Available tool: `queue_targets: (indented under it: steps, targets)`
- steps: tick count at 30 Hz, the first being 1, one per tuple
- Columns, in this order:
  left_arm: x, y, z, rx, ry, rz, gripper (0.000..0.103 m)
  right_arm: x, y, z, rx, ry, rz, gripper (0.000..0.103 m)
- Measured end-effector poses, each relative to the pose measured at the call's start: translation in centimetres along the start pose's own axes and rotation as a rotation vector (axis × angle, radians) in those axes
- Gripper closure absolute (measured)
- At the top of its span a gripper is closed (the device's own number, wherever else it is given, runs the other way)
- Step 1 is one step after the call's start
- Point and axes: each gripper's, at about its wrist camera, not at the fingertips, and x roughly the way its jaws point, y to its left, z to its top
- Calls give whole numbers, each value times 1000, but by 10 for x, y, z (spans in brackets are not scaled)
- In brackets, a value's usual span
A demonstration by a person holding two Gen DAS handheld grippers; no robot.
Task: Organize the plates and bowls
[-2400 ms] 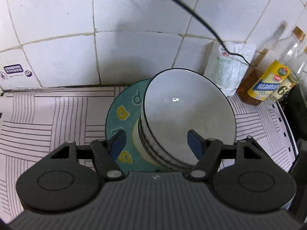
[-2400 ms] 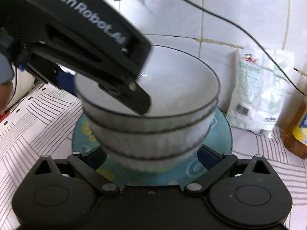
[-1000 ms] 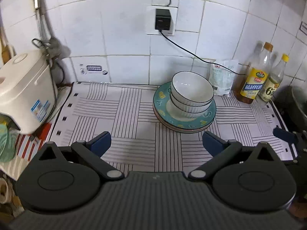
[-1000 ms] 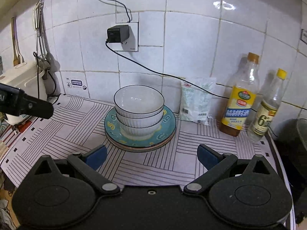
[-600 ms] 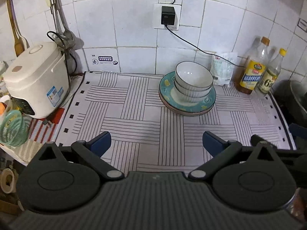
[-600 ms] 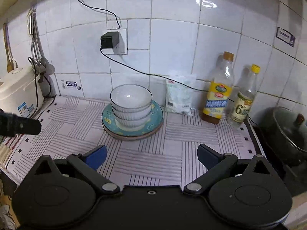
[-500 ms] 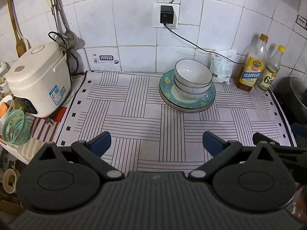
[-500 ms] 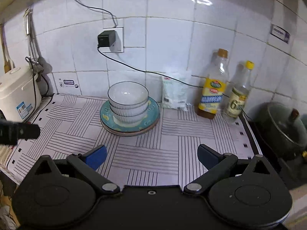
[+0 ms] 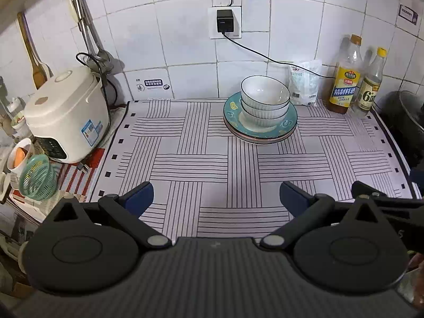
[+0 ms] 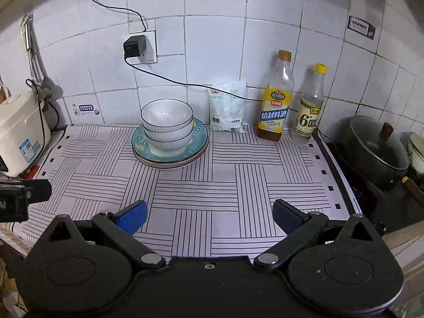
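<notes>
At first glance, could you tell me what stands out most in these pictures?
The bowls, nested on teal plates, sit at the back of the striped mat. Two bottles stand to their right, a rice cooker far left.

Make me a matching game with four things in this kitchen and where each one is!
Things:
1. white bowls
2. rice cooker
3. black pot
4. black plug

Places:
A. up on the tiled wall
B. far right, off the mat
C. stacked on the teal plate
D. far left, beside the mat

Pairs: 1-C, 2-D, 3-B, 4-A
</notes>
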Motion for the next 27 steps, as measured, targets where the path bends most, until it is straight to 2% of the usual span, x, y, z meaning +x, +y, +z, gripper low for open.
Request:
queue_targets:
  steps: [7, 15, 19, 27]
  targets:
    - [-5, 1, -7, 26, -1, 26, 0, -9, 2, -3, -19, -3, -16, 1]
    - [-13, 8, -10, 19, -18, -18, 0, -9, -2, -6, -3, 26, -21, 1]
    - [-13, 7, -13, 16, -12, -9, 0, -11, -3, -8, 12, 39, -24, 1]
    - [-11, 6, -21, 10, -16, -31, 0, -19, -8, -13, 29, 5, -26, 1]
